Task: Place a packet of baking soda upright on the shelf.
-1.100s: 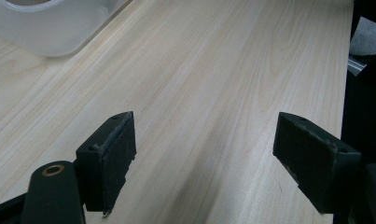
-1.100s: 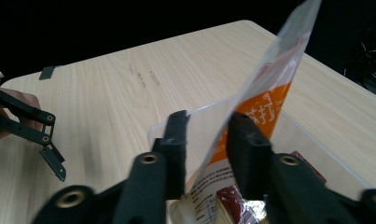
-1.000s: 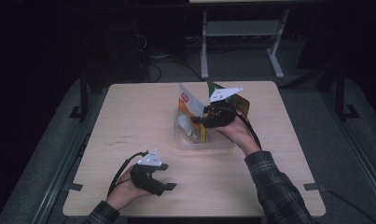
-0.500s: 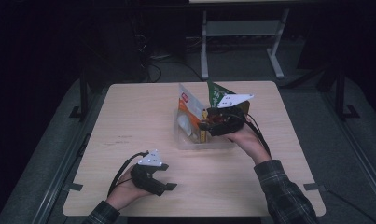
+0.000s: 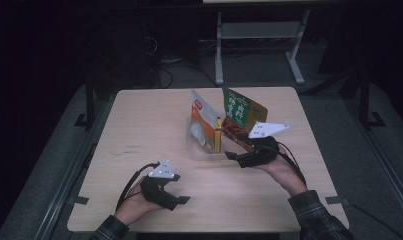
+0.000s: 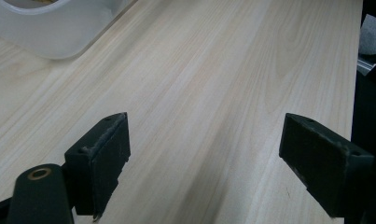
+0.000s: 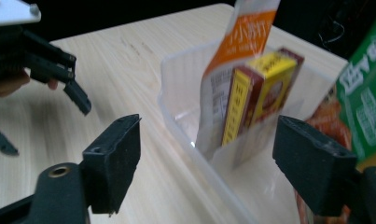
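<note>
The clear bin (image 5: 205,150) sits near the middle of the bench (image 5: 139,125), with a white-and-orange pouch (image 5: 203,117), a yellow box (image 5: 218,137) and a green packet (image 5: 241,114) standing in it. The right gripper (image 5: 234,156) is just beside the bin's right side; its jaws have just been opening and hold nothing (bin wall between them in its own view). The left gripper (image 5: 181,200), released, rests near the front edge, well apart.

Bare surroundings of a dim workroom

A pale wooden square table (image 5: 139,130) stands on a grey carpeted floor (image 5: 54,150). Beyond its far edge is a white metal stand with splayed feet (image 5: 259,35), with black cables (image 5: 169,70) coiled on the floor left of it. Small grey metal brackets (image 5: 75,201) jut out at the table's near corners.
</note>
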A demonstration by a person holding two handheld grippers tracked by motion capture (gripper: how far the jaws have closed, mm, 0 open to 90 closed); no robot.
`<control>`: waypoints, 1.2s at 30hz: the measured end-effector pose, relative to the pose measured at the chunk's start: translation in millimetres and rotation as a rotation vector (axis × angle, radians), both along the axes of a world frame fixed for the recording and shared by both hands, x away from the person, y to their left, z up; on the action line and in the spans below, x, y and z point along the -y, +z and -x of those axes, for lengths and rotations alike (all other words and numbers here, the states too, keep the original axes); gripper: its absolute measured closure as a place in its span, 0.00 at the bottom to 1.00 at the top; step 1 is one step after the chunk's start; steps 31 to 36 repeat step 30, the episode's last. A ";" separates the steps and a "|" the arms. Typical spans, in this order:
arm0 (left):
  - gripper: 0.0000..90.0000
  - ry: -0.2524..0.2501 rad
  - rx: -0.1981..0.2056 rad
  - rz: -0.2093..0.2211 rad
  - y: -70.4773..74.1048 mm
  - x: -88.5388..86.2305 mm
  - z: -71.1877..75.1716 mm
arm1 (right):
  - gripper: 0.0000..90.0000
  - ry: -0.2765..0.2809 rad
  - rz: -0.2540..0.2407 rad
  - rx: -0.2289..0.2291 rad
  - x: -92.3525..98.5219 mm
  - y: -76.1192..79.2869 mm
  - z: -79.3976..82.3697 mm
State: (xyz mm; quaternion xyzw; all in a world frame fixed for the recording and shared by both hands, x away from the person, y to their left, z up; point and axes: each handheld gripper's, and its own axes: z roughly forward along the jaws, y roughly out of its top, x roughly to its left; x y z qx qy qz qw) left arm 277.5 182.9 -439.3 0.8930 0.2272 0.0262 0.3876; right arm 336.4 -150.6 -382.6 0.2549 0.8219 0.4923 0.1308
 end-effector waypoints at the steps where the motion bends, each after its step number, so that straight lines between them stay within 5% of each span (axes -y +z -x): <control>1: 0.17 -0.001 0.002 -0.001 -0.4 0.2 0.1 | 0.25 -0.004 0.004 -0.002 2.9 -2.9 3.2; 15: 0.17 -0.029 0.010 -0.047 -8.2 4.2 1.2 | 0.17 -0.036 0.038 -0.039 36.6 -41.9 41.3; 23: 0.17 -0.038 0.014 -0.076 -12.8 5.4 1.1 | 0.16 -0.069 0.132 -0.069 57.4 -61.7 58.4; 36: 0.17 -0.044 0.021 -0.090 -13.4 6.1 1.0 | 0.16 -0.079 0.123 -0.069 65.4 -63.4 63.6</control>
